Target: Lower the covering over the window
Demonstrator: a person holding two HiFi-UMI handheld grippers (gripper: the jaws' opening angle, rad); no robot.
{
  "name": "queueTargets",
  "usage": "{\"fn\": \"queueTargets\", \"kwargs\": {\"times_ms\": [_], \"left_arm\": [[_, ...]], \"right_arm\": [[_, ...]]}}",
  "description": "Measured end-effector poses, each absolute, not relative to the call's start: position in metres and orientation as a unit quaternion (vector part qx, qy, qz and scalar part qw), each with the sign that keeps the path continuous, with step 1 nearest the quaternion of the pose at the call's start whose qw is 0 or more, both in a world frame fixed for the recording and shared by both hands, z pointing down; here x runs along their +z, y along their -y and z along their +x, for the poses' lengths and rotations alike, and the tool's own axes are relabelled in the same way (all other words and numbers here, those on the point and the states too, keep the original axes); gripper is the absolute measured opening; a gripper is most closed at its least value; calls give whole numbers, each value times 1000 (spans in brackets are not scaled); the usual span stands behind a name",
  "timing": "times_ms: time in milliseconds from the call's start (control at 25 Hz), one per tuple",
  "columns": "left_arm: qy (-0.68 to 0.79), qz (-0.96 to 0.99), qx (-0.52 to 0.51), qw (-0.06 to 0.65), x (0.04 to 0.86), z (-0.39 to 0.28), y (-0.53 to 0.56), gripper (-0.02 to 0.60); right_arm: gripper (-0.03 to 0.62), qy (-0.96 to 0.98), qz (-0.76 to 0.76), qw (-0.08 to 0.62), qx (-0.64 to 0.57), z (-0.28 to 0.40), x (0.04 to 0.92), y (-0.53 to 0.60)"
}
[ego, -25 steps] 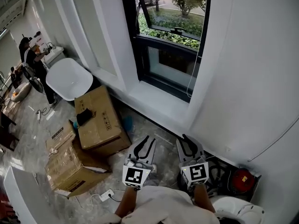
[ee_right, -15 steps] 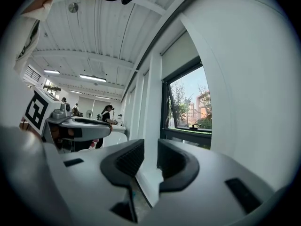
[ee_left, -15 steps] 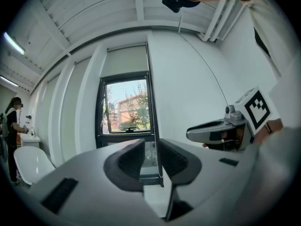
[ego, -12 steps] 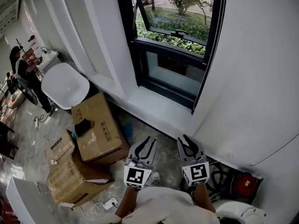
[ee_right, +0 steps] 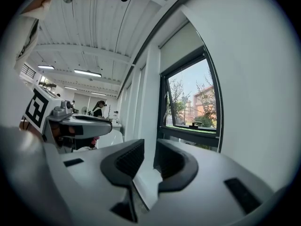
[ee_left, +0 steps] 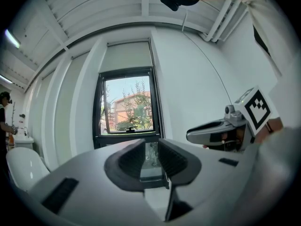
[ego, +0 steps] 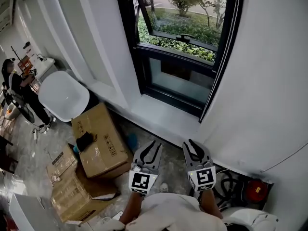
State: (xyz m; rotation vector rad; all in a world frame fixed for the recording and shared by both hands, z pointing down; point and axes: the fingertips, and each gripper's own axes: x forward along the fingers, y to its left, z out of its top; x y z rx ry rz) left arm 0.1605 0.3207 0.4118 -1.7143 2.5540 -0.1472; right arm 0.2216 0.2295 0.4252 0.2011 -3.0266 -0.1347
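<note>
The black-framed window point(ego: 185, 47) is ahead of me, its upper pane tilted open. A pale roller blind point(ee_left: 127, 55) is rolled high, covering only the top of the window in the left gripper view. Along the window's right edge hangs a thin dark cord point(ego: 219, 78). My left gripper point(ego: 155, 144) and right gripper point(ego: 191, 142) are held side by side, low in front of the sill and well short of the window. The left gripper's point(ee_left: 149, 147) jaws are closing with nothing between them. The right gripper point(ee_right: 149, 149) is open and empty.
A white sill point(ego: 163, 117) runs under the window. Cardboard boxes point(ego: 98, 138) are stacked on the floor at left, with a white chair point(ego: 62, 95) and a person point(ego: 14, 88) beyond. A red object point(ego: 254, 186) and cables lie at the lower right by the wall.
The head view has moved nearer the window and tipped up, so the window fills more of the frame. Both grippers keep their places side by side.
</note>
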Motion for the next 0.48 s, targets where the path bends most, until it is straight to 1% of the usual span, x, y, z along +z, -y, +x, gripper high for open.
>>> {"fn": "queueTargets", "kwargs": {"times_ms": [480], "left_arm": [[-813,-580,-41,42,413,111,-294,85]], "right_arm": [[74,993,93,54,-50,178,428,-209]]}}
